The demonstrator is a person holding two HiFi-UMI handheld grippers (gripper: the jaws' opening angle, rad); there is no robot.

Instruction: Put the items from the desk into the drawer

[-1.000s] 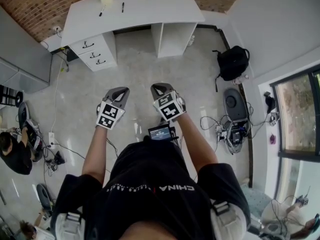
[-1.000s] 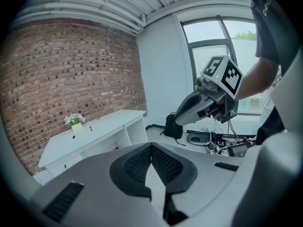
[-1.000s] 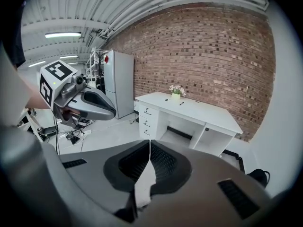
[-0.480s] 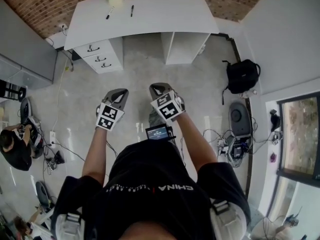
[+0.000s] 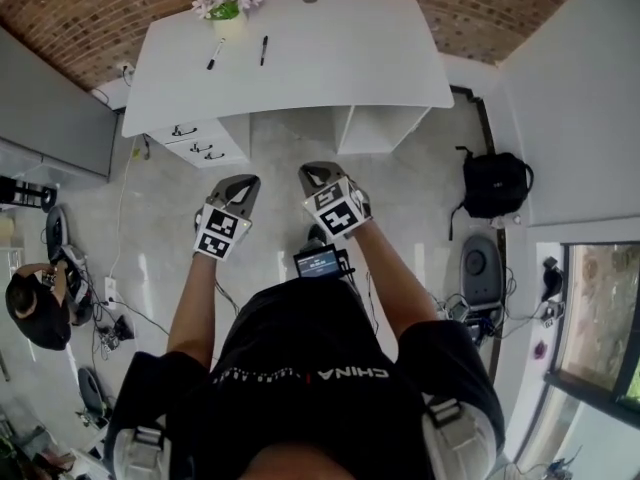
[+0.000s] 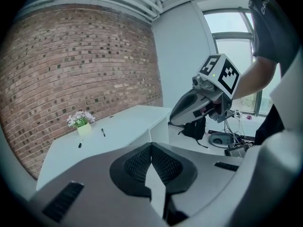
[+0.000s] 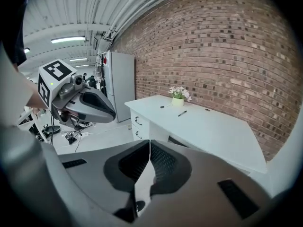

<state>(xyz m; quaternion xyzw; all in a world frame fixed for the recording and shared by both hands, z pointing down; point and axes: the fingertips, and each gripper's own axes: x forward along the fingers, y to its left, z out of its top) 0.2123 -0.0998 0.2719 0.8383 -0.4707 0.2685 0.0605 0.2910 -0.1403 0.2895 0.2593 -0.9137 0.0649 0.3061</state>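
Observation:
A white desk [image 5: 330, 53] stands ahead against the brick wall. On it lie two black pens [image 5: 215, 55] [image 5: 263, 49] beside a small pot of flowers [image 5: 226, 6]. A drawer unit [image 5: 200, 140] sits under the desk's left end, its drawers closed. My left gripper [image 5: 238, 190] and right gripper [image 5: 318, 178] are held side by side over the floor, well short of the desk. Both are shut with nothing between the jaws. The left gripper view shows the flowers [image 6: 82, 124] and a pen [image 6: 103, 132]; the right gripper view shows a pen [image 7: 182, 113] and the drawers [image 7: 138, 122].
A black backpack [image 5: 497, 183] lies on the floor to the right of the desk. A seated person [image 5: 35, 306] and cables are at the far left. A grey cabinet [image 5: 50, 128] stands left of the desk. An open knee space lies under the desk's middle.
The desk has come closer and lower in the head view, as has the backpack. Both grippers keep the same pose, shut and side by side.

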